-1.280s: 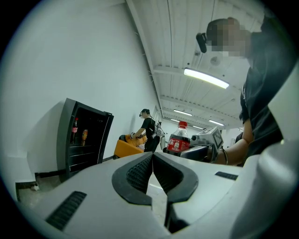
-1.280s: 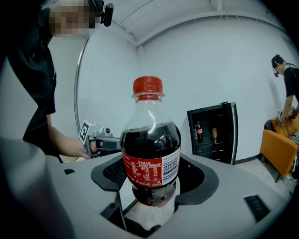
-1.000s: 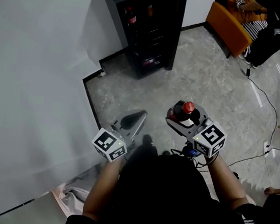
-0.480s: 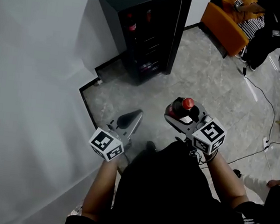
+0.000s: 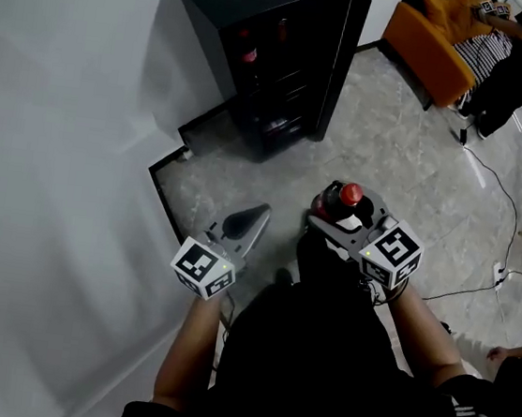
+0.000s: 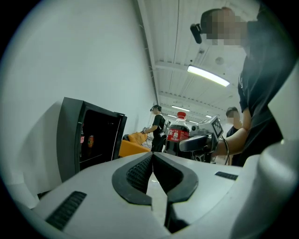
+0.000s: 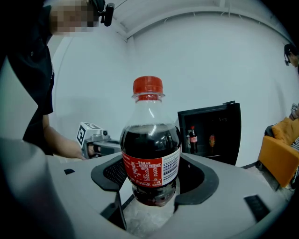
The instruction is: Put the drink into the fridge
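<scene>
A bare white wall (image 5: 53,130) fills the left half of the head view. The left gripper (image 5: 248,220) hangs at lower centre-left, over the floor (image 5: 408,164) and well apart from everything. The left gripper view shows its jaws pressed together with nothing between them. It looks like the spare hand, probably kept free in case the fridge door needs handling.

The fridge (image 5: 280,54) stands at upper centre against the wall, black, with a few drinks on its shelves. I cannot tell whether its front is a shut glass door or is open, and that decides whether the left gripper has work to do.

Right of centre, the right gripper (image 5: 340,220) pinches the bottle (image 5: 342,203). In the right gripper view the jaws close on its lower body, just under the red label. The bottle stands upright with its red cap on top. A low grip on an upright bottle suits carrying: the dark drink stays level and the base is ready to go down on a shelf. The bottle is well short of the fridge, so this is judged the approach stage, with the placing not yet begun.

An orange sofa (image 5: 432,44) sits at upper right, and a cable (image 5: 494,194) runs across the floor at the right, off the straight line to the fridge.
</scene>
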Action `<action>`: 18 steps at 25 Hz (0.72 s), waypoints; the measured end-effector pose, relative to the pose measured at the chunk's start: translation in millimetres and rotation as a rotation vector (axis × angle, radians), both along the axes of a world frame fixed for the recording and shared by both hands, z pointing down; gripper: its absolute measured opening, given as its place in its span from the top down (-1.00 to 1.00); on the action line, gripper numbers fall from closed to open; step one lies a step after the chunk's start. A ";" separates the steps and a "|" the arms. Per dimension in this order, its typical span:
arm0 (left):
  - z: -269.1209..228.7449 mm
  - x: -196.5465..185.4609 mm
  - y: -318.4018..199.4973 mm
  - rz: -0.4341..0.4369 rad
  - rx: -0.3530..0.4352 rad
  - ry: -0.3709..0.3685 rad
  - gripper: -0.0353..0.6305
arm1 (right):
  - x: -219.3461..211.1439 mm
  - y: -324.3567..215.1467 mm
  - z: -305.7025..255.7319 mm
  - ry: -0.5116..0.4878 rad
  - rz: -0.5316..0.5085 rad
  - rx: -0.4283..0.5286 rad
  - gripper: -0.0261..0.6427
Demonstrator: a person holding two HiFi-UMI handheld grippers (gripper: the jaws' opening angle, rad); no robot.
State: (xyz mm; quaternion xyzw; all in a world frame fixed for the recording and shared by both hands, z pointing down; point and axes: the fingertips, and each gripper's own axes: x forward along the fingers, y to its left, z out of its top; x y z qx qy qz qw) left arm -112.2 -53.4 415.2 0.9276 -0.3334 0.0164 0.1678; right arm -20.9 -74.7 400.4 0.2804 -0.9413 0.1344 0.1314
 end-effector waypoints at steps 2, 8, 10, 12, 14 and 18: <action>1.2 4.9 -19.3 -0.013 -0.012 0.004 0.86 | 5.0 -20.8 2.1 0.001 -0.007 -0.004 -0.06; 2.7 17.7 -92.6 -0.061 -0.046 0.021 0.86 | 15.6 -95.1 3.2 0.002 -0.052 0.001 -0.06; 10.0 21.3 -110.9 -0.079 -0.046 0.014 0.86 | 18.8 -111.2 7.3 0.006 -0.079 0.008 -0.06; 18.1 24.7 -129.7 -0.103 -0.054 0.007 0.86 | 20.6 -127.7 11.2 0.013 -0.103 0.018 -0.06; 21.3 30.2 -148.7 -0.123 -0.065 0.002 0.86 | 22.5 -145.3 13.8 0.010 -0.120 0.014 -0.06; 25.9 38.8 -184.9 -0.159 -0.063 -0.023 0.86 | 22.8 -182.3 23.4 -0.008 -0.144 -0.005 -0.06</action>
